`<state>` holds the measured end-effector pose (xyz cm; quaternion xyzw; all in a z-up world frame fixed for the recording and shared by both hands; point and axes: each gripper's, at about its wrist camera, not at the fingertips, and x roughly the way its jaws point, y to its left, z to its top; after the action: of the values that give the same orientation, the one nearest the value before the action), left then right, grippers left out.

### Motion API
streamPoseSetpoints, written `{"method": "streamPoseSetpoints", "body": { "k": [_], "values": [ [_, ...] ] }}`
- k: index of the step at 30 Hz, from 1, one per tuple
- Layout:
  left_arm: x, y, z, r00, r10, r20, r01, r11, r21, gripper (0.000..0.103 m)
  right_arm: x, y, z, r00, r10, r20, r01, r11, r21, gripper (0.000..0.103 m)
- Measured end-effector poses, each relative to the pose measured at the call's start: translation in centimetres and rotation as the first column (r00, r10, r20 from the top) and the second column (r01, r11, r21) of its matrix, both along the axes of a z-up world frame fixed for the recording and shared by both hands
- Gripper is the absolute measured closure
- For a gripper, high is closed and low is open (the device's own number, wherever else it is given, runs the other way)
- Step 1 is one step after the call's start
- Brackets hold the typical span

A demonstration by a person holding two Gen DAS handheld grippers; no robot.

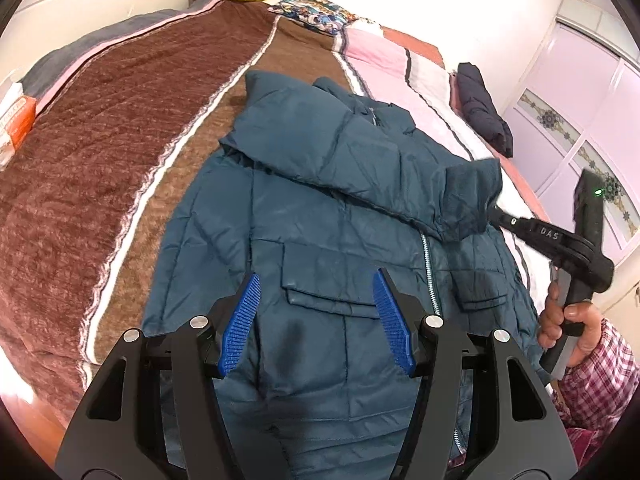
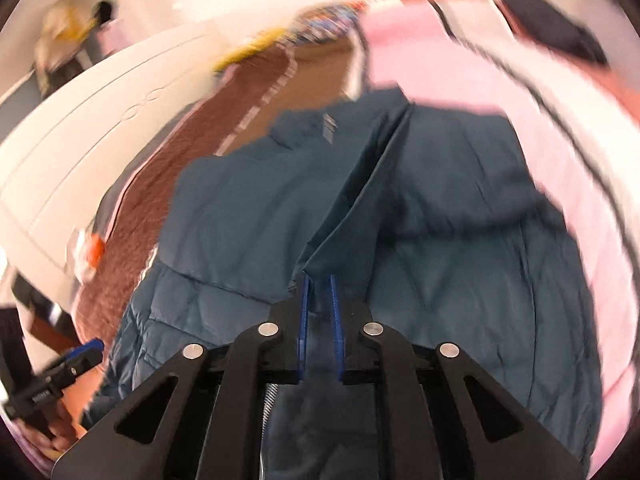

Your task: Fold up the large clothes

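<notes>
A large teal padded jacket [image 1: 320, 240] lies front up on the bed, zipper to the right of its flap pocket [image 1: 320, 284]. One sleeve [image 1: 340, 140] is drawn across the chest, its cuff [image 1: 472, 196] lifted. My right gripper [image 1: 500, 218] reaches into that cuff from the right. In the blurred right wrist view my right gripper [image 2: 319, 280] is shut on a fold of teal sleeve fabric [image 2: 360, 184] that rises from between its blue pads. My left gripper [image 1: 316, 280] stands open just above the flap pocket, nothing between its fingers. My left gripper [image 2: 80, 356] also shows at the lower left.
The jacket rests on a brown striped blanket [image 1: 120, 140] and a pink quilt [image 1: 384, 52]. A folded dark garment [image 1: 484, 116] lies near the bed's right edge. Pillows [image 1: 312, 12] sit at the far end. A hand [image 1: 568, 328] in a checked sleeve holds the right gripper. A wardrobe [image 1: 580, 128] stands right.
</notes>
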<state>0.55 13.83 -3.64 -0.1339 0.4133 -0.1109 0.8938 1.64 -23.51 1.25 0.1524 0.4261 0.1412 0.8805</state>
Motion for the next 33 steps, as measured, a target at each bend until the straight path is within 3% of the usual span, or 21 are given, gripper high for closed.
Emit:
{"method": "streamPoseSetpoints", "body": {
  "k": [1,2,3,8,10,12,14,18,26,28,33],
  "values": [
    [0.1,-0.2,0.0,1.000,-0.002,-0.002,0.002,1.000,0.002,0.045,0.4,-1.0,-0.9,0.999,-0.018,-0.048,0.020,0.999,0.049,0.049],
    [0.2,-0.4,0.0,1.000,-0.006,-0.002,0.006,1.000,0.005,0.045,0.4,-1.8,-1.4,0.997,-0.034,-0.073,0.040,0.996,0.082,0.038],
    [0.2,-0.6,0.1,1.000,-0.009,-0.001,0.009,1.000,0.008,0.045,0.5,-2.4,-1.8,0.995,-0.050,-0.087,0.060,0.991,0.120,0.033],
    [0.3,-1.5,0.3,1.000,-0.021,0.003,0.021,0.999,0.037,0.045,1.7,-4.7,-4.1,0.981,-0.094,-0.172,0.135,0.960,0.247,0.035],
    [0.4,-1.6,0.2,1.000,-0.017,-0.003,0.017,0.999,0.041,0.045,1.9,-5.3,-4.6,0.978,-0.100,-0.181,0.147,0.952,0.268,0.069],
    [0.3,-1.6,0.2,1.000,-0.012,-0.005,0.012,0.999,0.042,0.045,1.8,-6.1,-4.6,0.976,-0.119,-0.181,0.164,0.951,0.262,0.089],
    [0.4,-1.7,0.1,1.000,-0.009,-0.007,0.009,0.999,0.047,0.045,1.5,-6.5,-4.7,0.975,-0.134,-0.180,0.180,0.945,0.272,0.091],
    [0.6,-1.9,0.1,1.000,-0.006,-0.010,0.007,0.998,0.056,0.045,1.1,-7.5,-4.7,0.973,-0.149,-0.174,0.192,0.946,0.261,0.092],
    [0.6,-1.7,-0.1,1.000,0.007,-0.024,-0.005,0.998,0.065,0.045,1.6,-8.1,-6.9,0.952,-0.162,-0.258,0.229,0.939,0.255,0.088],
    [0.5,-1.3,-0.1,1.000,0.019,-0.025,-0.018,0.997,0.075,0.045,1.5,-8.0,-6.6,0.953,-0.153,-0.260,0.221,0.941,0.255,0.071],
    [0.0,0.6,0.3,0.997,0.068,-0.026,-0.064,0.992,0.113,0.045,0.7,-8.4,-5.0,0.959,-0.184,-0.214,0.222,0.961,0.168,0.048]
  ]
}}
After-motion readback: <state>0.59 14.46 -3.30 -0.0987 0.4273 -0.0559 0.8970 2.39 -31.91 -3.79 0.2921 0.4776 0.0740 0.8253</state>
